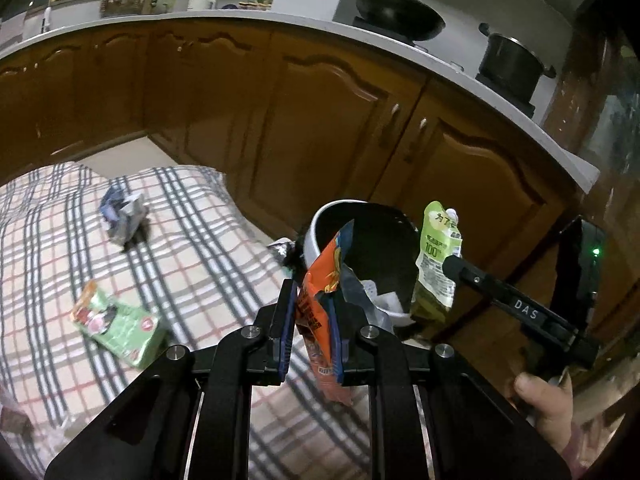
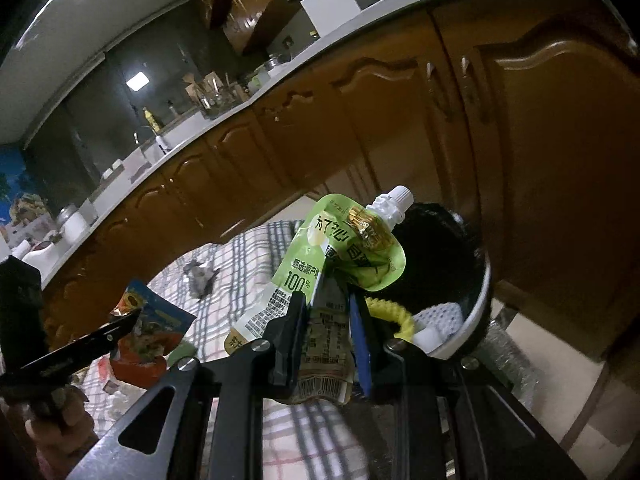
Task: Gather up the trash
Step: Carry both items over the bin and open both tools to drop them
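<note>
My left gripper (image 1: 316, 312) is shut on an orange and blue snack wrapper (image 1: 320, 320) and holds it just in front of a round bin with a white rim (image 1: 316, 224). My right gripper (image 2: 330, 304) is shut on a green spouted drink pouch (image 2: 320, 272), held over the near edge of the same bin (image 2: 472, 320); the pouch also shows in the left wrist view (image 1: 438, 264). White and yellow trash lies inside the bin. A green packet (image 1: 120, 322) and a crumpled grey-blue wrapper (image 1: 122, 216) lie on the plaid cloth (image 1: 200, 248).
Brown kitchen cabinets (image 1: 320, 128) stand close behind the bin, under a white counter (image 1: 460, 68) with a wok and a pot. The cloth-covered surface ends beside the bin, with pale floor beyond.
</note>
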Demonstrator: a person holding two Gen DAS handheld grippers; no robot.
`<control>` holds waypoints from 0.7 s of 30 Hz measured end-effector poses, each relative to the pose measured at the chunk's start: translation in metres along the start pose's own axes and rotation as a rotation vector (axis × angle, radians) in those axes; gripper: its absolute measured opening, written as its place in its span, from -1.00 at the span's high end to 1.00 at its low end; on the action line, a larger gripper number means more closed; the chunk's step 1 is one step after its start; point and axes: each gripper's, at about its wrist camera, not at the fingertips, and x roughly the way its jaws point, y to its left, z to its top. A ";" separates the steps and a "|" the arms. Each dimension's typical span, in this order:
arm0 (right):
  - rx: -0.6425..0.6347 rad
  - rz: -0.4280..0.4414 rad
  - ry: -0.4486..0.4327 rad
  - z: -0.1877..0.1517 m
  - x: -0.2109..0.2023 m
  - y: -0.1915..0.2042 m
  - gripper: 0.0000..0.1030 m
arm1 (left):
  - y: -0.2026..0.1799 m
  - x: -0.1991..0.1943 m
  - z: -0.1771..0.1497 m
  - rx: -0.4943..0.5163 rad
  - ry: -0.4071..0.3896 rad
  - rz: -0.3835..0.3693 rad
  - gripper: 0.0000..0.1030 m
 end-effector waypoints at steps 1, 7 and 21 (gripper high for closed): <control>-0.001 -0.009 0.001 0.002 0.002 -0.002 0.56 | -0.002 0.004 0.002 0.004 0.002 -0.002 0.74; 0.003 -0.054 0.009 0.012 0.013 -0.018 0.56 | -0.018 0.030 0.015 0.029 0.011 -0.003 0.74; -0.033 -0.094 0.071 0.019 0.036 -0.037 0.56 | -0.046 0.093 0.035 0.051 0.094 -0.016 0.74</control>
